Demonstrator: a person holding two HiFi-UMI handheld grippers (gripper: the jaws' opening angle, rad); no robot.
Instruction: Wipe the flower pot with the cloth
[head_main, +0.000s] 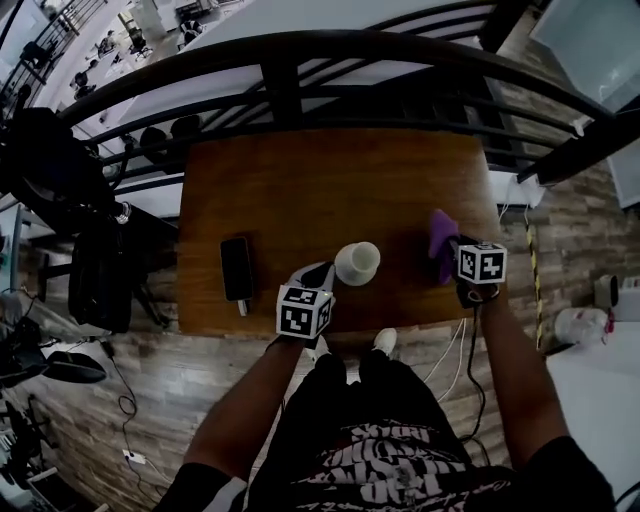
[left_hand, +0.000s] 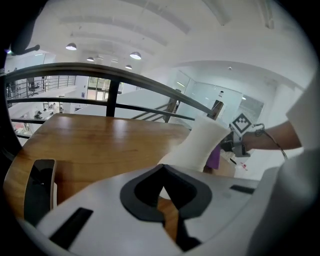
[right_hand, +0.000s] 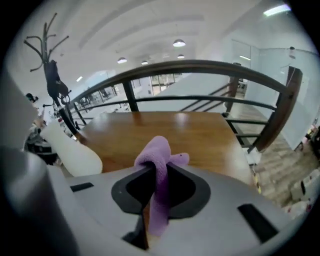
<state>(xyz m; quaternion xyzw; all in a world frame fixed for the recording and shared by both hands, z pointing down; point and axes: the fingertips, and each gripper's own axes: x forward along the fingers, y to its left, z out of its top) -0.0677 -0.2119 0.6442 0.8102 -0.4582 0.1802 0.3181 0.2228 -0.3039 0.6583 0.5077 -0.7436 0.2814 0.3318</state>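
Setting: wooden worktop (head_main: 300, 180) sitting against a dark railing (head_main: 290, 60), with a phone (head_main: 236, 268) lying near its left edge.
Flower pot (head_main: 357, 263): white, standing upright on the worktop between both grippers.
Left gripper (head_main: 318, 272): hovering just beside the pot, jaws pressed together, carrying nothing.
Right gripper (head_main: 445, 262): clamping the purple cloth (head_main: 440, 232), which is drooping over its jaws, apart from the pot.

Flower pot (head_main: 357, 263): plain white. Cloth (head_main: 441, 236): purple. Surface (head_main: 330, 180): warm brown wood grain. Phone (head_main: 236, 268): black. Left claw (head_main: 321, 271) and right claw (head_main: 446, 256): pale grey shells, black pads, cubes patterned with black-and-white square markers. Railing (head_main: 300, 45): dark. Floor (head_main: 150, 400): grey-brown planks.
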